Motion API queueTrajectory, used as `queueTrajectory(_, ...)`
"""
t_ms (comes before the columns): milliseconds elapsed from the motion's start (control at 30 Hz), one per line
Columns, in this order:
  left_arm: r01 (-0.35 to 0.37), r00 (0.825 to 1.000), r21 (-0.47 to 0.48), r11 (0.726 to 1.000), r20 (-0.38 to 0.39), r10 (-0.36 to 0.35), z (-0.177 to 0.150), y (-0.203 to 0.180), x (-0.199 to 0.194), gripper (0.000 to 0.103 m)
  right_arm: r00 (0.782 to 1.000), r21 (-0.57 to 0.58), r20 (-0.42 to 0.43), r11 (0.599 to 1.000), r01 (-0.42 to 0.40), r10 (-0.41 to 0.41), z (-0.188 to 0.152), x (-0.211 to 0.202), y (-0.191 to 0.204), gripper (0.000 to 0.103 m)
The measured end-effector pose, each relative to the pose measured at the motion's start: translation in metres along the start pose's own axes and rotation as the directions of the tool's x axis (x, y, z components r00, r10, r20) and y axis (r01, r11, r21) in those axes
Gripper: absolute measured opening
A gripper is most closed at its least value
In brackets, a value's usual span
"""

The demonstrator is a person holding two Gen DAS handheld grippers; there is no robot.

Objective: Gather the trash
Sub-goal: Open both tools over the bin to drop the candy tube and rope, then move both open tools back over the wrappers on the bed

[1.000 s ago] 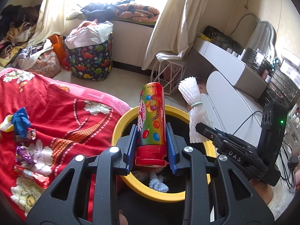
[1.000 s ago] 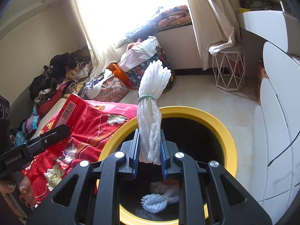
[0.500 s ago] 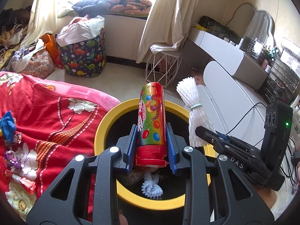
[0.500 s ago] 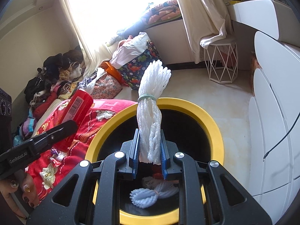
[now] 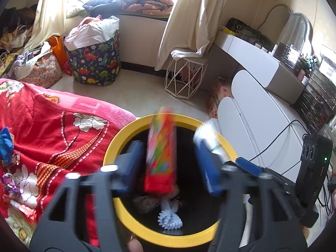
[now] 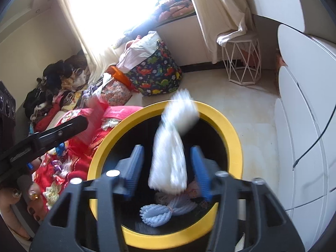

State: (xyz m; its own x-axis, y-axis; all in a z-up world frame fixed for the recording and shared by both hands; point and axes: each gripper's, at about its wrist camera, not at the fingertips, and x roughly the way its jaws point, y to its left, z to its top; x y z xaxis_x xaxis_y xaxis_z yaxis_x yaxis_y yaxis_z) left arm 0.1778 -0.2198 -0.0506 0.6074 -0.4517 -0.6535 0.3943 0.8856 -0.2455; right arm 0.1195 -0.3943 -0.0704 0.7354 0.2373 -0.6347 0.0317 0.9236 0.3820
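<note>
Yellow-rimmed bin (image 5: 121,145) below both grippers. Left gripper (image 5: 168,163) jaws just opened wide; candy tube (image 5: 161,153) loose between. Right gripper (image 6: 168,168) likewise, foam net (image 6: 170,157) loose. Risk: tilted tube clips rim, bounces out.

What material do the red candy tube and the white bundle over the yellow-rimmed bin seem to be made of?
The red candy tube looks like glossy printed cardboard or plastic; blur leaves this open. The white bundle looks like soft foam netting, matte and ribbed, like the pale blue foam-net bundle inside the yellow-rimmed bin.
</note>
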Motion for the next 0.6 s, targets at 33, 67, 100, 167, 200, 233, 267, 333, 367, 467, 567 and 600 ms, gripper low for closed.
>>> queueTrajectory(33, -0.004, 1.000, -0.001, 1.000, 0.008, 0.004, 0.000, 0.001, -0.002, 0.071, 1.000, 0.005, 0.001, 1.000, 0.003, -0.003, 0.000, 0.000, -0.001, 0.055)
queueTrajectory(67, -0.008, 1.000, -0.008, 1.000, 0.014, 0.008, 0.000, 0.003, -0.004, 0.081, 1.000, 0.006, 0.001, 1.000, 0.009, -0.009, 0.000, 0.000, -0.001, 0.057)
queueTrajectory(100, -0.014, 1.000, -0.014, 1.000, 0.017, 0.015, 0.000, 0.005, -0.005, 0.090, 1.000, 0.007, 0.001, 1.000, 0.014, -0.014, 0.000, 0.000, -0.002, 0.060)
queueTrajectory(167, -0.028, 0.999, -0.028, 0.999, 0.026, 0.029, -0.002, 0.009, -0.009, 0.092, 1.000, 0.014, 0.005, 1.000, 0.018, -0.018, 0.000, 0.000, -0.003, 0.062)
queueTrajectory(200, -0.040, 0.999, -0.033, 0.999, 0.034, 0.041, -0.003, 0.012, -0.012, 0.092, 1.000, 0.013, 0.005, 1.000, 0.020, -0.020, 0.000, 0.000, -0.004, 0.063)
queueTrajectory(233, -0.050, 0.998, -0.036, 0.998, 0.039, 0.051, -0.004, 0.014, -0.014, 0.092, 1.000, 0.012, 0.006, 1.000, 0.022, -0.022, 0.001, 0.000, -0.004, 0.064)
queueTrajectory(267, -0.056, 0.997, -0.039, 0.998, 0.042, 0.058, -0.004, 0.016, -0.016, 0.092, 1.000, 0.009, 0.008, 1.000, 0.024, -0.024, 0.001, 0.000, -0.003, 0.064)
queueTrajectory(333, -0.068, 0.996, -0.053, 0.996, 0.050, 0.071, -0.005, 0.021, -0.021, 0.092, 1.000, -0.001, 0.013, 1.000, 0.024, -0.024, 0.001, -0.001, -0.001, 0.064)
queueTrajectory(367, -0.075, 0.995, -0.059, 0.995, 0.056, 0.079, -0.005, 0.024, -0.024, 0.092, 1.000, -0.004, 0.015, 1.000, 0.024, -0.024, 0.001, 0.000, 0.000, 0.065)
queueTrajectory(467, -0.091, 0.992, -0.066, 0.994, 0.077, 0.096, -0.006, 0.031, -0.032, 0.092, 0.999, -0.018, 0.027, 1.000, 0.017, -0.017, 0.003, -0.001, 0.005, 0.066)
queueTrajectory(567, -0.108, 0.989, -0.076, 0.991, 0.095, 0.115, -0.006, 0.040, -0.041, 0.092, 0.999, -0.037, 0.040, 0.999, 0.011, -0.009, 0.004, -0.003, 0.012, 0.066)
queueTrajectory(600, -0.113, 0.988, -0.079, 0.990, 0.100, 0.121, -0.006, 0.041, -0.043, 0.092, 0.999, -0.042, 0.043, 0.999, 0.008, -0.006, 0.004, -0.004, 0.013, 0.066)
